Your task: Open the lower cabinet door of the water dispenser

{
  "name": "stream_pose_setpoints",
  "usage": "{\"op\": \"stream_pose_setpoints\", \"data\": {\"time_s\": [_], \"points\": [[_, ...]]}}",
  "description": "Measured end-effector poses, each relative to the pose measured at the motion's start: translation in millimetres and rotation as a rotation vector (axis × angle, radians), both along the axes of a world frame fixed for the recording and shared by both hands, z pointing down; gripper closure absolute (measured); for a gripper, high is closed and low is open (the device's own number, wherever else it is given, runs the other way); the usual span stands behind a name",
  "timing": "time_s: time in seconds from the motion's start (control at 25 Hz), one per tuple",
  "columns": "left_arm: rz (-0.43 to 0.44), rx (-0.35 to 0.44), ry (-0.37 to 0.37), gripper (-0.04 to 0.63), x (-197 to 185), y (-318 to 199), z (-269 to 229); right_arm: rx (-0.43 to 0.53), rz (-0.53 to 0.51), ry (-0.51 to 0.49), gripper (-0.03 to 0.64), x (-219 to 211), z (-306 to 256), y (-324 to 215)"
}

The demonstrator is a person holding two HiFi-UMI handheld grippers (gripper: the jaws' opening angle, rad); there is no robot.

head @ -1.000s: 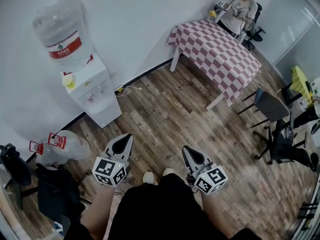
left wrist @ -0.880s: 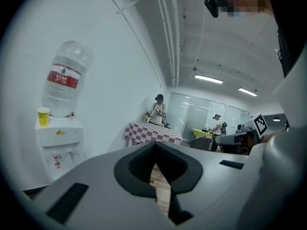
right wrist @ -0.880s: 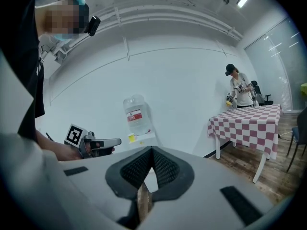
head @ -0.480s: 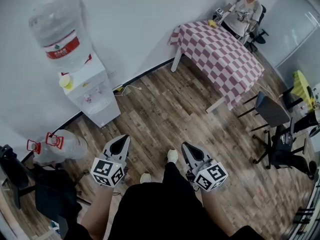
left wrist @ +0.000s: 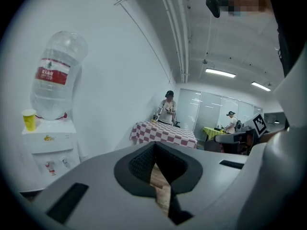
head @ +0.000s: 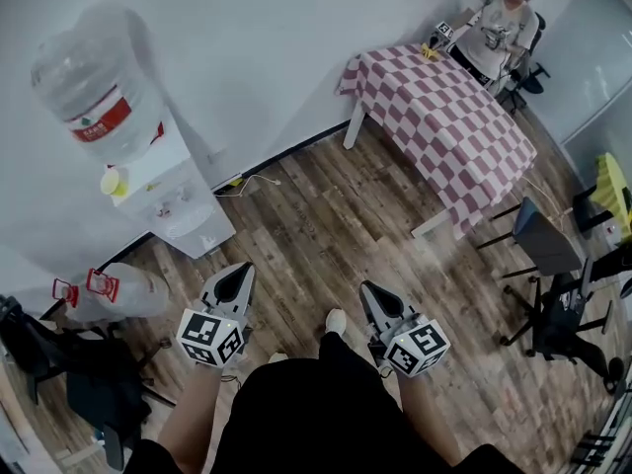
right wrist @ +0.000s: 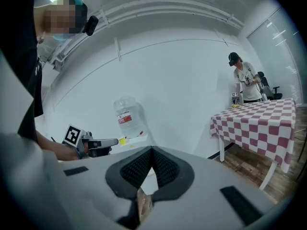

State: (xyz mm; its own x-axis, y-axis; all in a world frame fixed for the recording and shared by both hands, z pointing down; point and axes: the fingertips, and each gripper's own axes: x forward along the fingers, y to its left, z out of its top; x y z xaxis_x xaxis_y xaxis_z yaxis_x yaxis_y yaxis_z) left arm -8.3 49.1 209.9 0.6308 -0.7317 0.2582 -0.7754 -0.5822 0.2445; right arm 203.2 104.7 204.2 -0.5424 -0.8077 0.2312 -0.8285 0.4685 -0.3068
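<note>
The white water dispenser (head: 170, 201) stands against the wall at the upper left, with a big clear bottle (head: 91, 89) on top and a yellow cup (head: 113, 182) on its shelf. Its lower front (head: 205, 233) faces the wooden floor, and the door looks closed. My left gripper (head: 235, 280) is shut and empty, well short of the dispenser and pointing toward it. My right gripper (head: 372, 298) is also shut and empty, farther right. In the left gripper view the dispenser (left wrist: 48, 150) shows at the left beyond the closed jaws. The right gripper view shows the bottle (right wrist: 126, 116) far ahead.
A red-and-white checked table (head: 446, 117) stands at the upper right with a person (head: 506, 20) seated at its far end. A spare water bottle (head: 120, 294) lies on the floor left of my left gripper. Chairs (head: 545, 237) are at the right; a dark chair (head: 59, 363) at the lower left.
Both grippers have moved forward over the floor as the person steps ahead. The dispenser has slid left in the head view. Both pairs of jaws stayed shut.
</note>
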Motion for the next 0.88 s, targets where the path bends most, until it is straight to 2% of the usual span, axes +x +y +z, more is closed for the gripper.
{"op": "stream_pose_setpoints", "data": {"time_s": [0.52,0.72,0.88], "points": [[-0.090,-0.040,-0.045,0.581,111,-50,4,-0.021,-0.140,-0.010,0.595,118,10,-83],[-0.112,-0.038,-0.050,0.581,135,-65,2,-0.040,-0.130,-0.026,0.595,152,20,-93],[-0.127,-0.038,-0.053,0.581,139,-77,-3,-0.056,-0.132,-0.041,0.595,160,26,-98]]}}
